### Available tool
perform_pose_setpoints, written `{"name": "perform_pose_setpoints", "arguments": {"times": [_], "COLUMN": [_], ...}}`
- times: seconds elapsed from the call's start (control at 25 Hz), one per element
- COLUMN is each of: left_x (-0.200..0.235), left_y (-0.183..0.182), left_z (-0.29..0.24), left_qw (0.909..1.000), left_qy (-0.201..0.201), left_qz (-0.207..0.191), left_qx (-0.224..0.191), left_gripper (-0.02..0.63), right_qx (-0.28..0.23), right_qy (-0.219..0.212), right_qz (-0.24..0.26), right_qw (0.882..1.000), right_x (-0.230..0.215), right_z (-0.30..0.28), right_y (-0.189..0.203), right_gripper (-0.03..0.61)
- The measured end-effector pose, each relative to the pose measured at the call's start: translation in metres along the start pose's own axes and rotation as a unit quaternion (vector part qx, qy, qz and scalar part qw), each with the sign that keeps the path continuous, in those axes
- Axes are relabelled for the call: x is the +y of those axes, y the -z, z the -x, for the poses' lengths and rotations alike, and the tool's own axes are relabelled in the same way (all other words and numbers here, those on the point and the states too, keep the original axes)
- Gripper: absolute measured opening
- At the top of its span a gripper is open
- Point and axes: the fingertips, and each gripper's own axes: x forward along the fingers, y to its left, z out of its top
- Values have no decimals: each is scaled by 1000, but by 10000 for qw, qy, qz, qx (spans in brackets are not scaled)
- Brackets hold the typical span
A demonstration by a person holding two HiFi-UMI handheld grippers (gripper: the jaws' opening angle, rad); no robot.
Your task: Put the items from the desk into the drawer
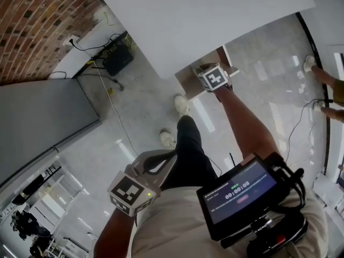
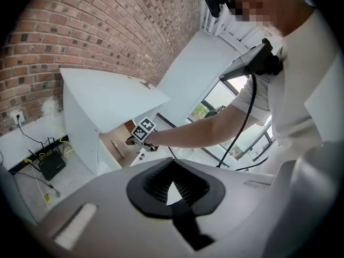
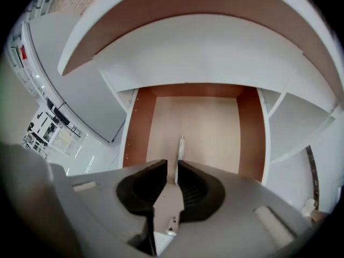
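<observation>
The white desk (image 1: 204, 15) has a drawer (image 1: 186, 86) pulled out beneath its top, and the wooden floor of the drawer (image 3: 204, 122) fills the right gripper view. A slim pale stick-like item (image 3: 180, 147) lies lengthwise on that floor; the same item (image 2: 114, 148) shows small in the left gripper view. My right gripper (image 3: 172, 168) hovers over the drawer with the jaws a little apart, wider than the item, and the item's near end runs in between them. In the head view the right gripper (image 1: 201, 70) is at the drawer. My left gripper (image 1: 161, 159) hangs low by my leg, shut and empty.
A brick wall (image 1: 32, 20) runs along the left, with cables and a black box (image 1: 118, 58) on the floor below it. A grey panel (image 1: 43, 122) stands at left. My shoes (image 1: 181, 105) are just before the drawer. Another person's feet (image 1: 312, 63) are at right.
</observation>
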Motion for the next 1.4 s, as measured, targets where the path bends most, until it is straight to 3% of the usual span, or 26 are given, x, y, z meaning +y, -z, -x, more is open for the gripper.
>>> {"name": "perform_pose_setpoints", "arguments": {"times": [0.4, 0.6, 0.8, 1.4], "left_x": [-28, -44, -50, -61], "left_y": [-17, -19, -11, 15], "left_z": [32, 56, 75, 120], "left_qw": [9979, 9959, 9944, 9919], "left_qy": [60, 97, 43, -90], "left_qz": [-509, -696, -823, -914], "left_qx": [-402, -562, -664, -882], "left_gripper": [8, 8, 8, 8], "right_qx": [-557, -757, -822, -1489], "right_qy": [62, 2, -51, -270], "right_qz": [-312, -380, -469, 168], "right_qw": [9979, 9964, 9955, 9883], "right_x": [33, 69, 103, 221], "right_z": [97, 154, 197, 303], "right_y": [-5, 0, 9, -2], "right_gripper": [48, 5, 3, 3]}}
